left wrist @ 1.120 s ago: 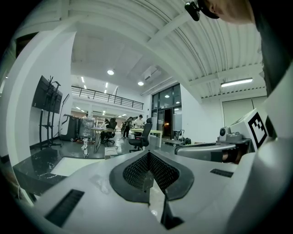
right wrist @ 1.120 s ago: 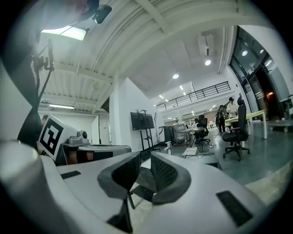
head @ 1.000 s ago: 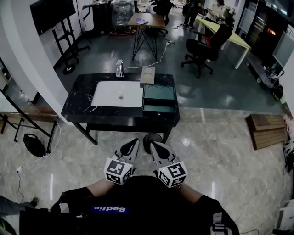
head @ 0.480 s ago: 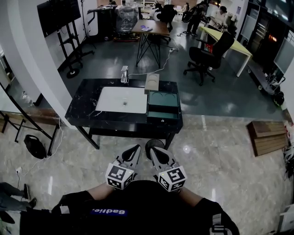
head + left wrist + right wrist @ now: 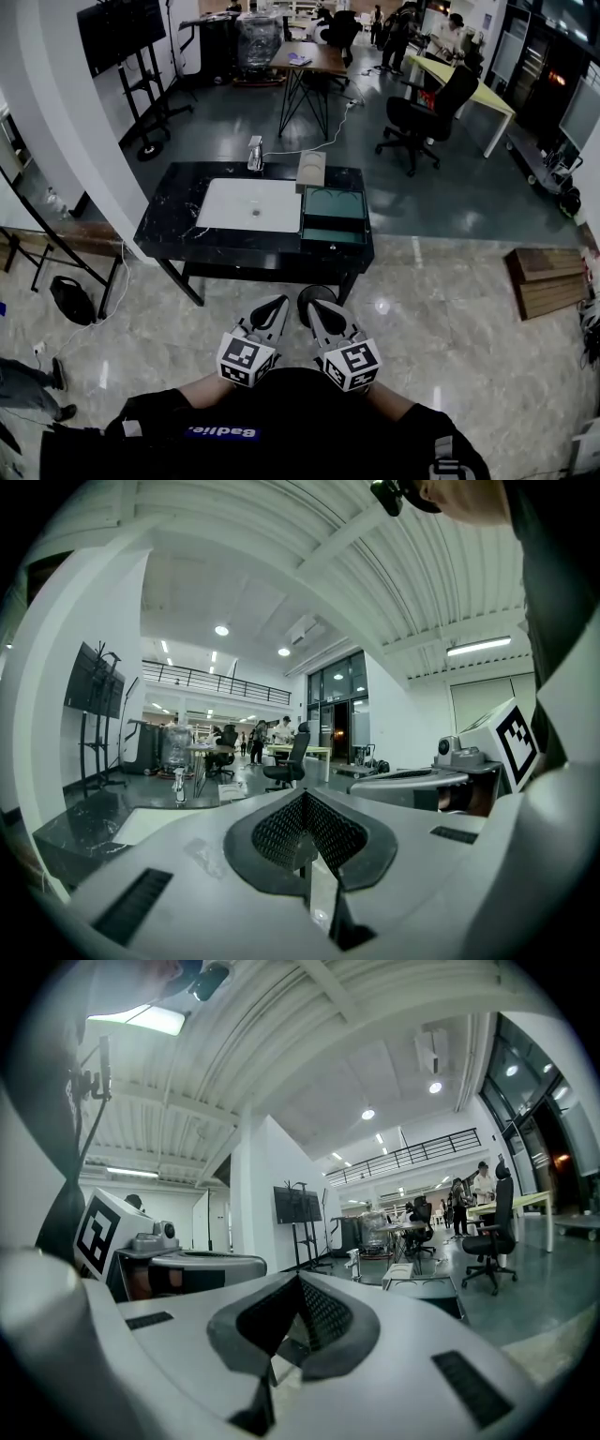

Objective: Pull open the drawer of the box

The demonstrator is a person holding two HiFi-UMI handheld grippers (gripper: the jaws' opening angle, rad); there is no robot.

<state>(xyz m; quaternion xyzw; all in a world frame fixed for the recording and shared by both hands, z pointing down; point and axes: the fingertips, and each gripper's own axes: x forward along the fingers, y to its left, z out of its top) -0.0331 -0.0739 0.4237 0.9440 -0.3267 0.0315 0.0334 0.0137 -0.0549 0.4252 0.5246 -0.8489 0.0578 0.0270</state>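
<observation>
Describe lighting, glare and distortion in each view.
Head view: dim, even light; a glare spot on the glossy tiled floor; the small dark-green box on the black marble table is sharp. Left gripper view: strong fisheye bending, black corners. Right gripper view: same bending; the ceiling light panel is blown out.

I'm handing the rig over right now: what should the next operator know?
Left tongs: shut, empty, held close to the body.
Right tongs: shut, empty, beside the left.
Green box sits at the right end of the black table, beside the white basin; its drawer looks closed.
Done: nothing; both tongs are well short of the table.
Left: step up, grip the drawer front, pull it open.
</observation>
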